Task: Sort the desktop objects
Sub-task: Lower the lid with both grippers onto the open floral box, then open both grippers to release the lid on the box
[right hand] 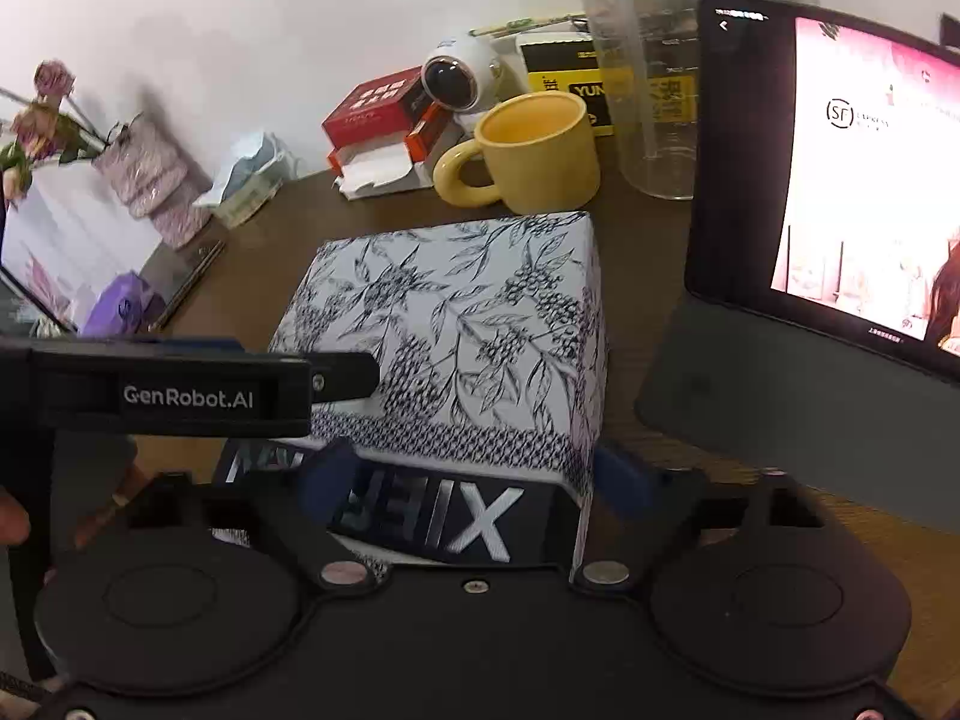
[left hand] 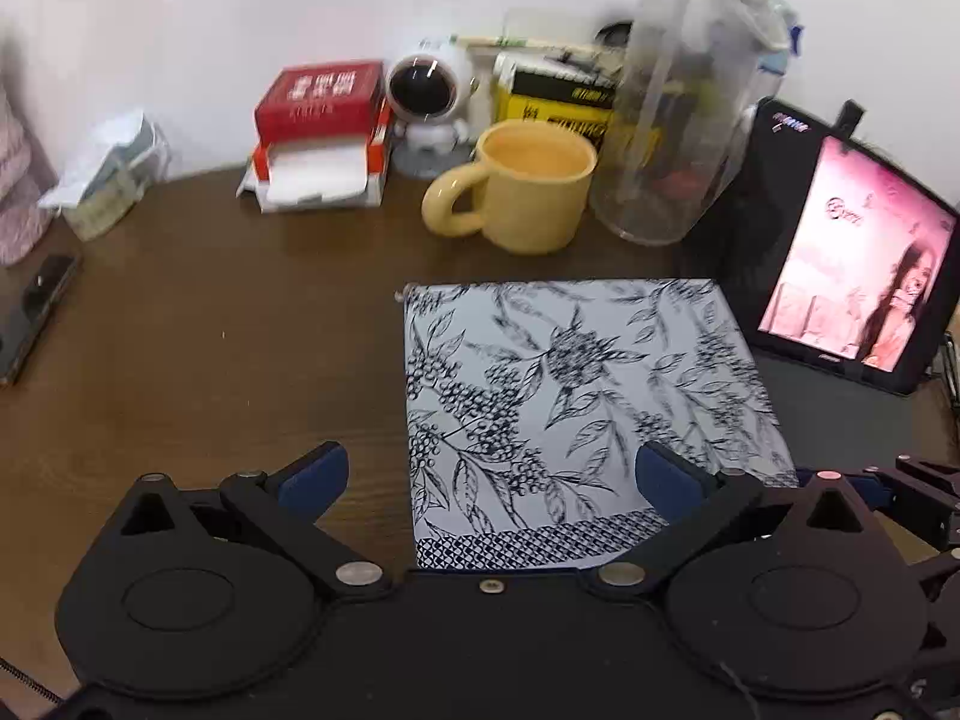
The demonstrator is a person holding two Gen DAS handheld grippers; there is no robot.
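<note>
Dark brown wooden counter [left hand: 198, 330] pushed up against a white wall, with clutter lined up along the back: a red tissue box [left hand: 321, 99], a little white astronaut figure [left hand: 429, 102], a yellow mug [left hand: 525, 192], a clear plastic jug [left hand: 678, 120] and a tablet [left hand: 852, 264] propped up on the right showing a pink screen.

The main thing is the floral box [right hand: 462, 324], white with dark blue leaf and berry print, sitting in the middle of the counter just in front of the mug. The right hand-held gripper [right hand: 474, 480] has its blue pads on either side of the box's near end, at the dark band with silver lettering. The pads look pressed against the sides, but the near edge is partly hidden, so I can't say for sure it's actually clamped.

The left hand-held gripper [left hand: 492, 474] hangs above the box's near left part, looking down at the top, jaws spread wide and holding nothing. One finger [left hand: 315, 474] is over bare counter, the other over the printed lid. In the right wrist view its black body crosses in from the left, level, tip at the box's left edge.
</note>
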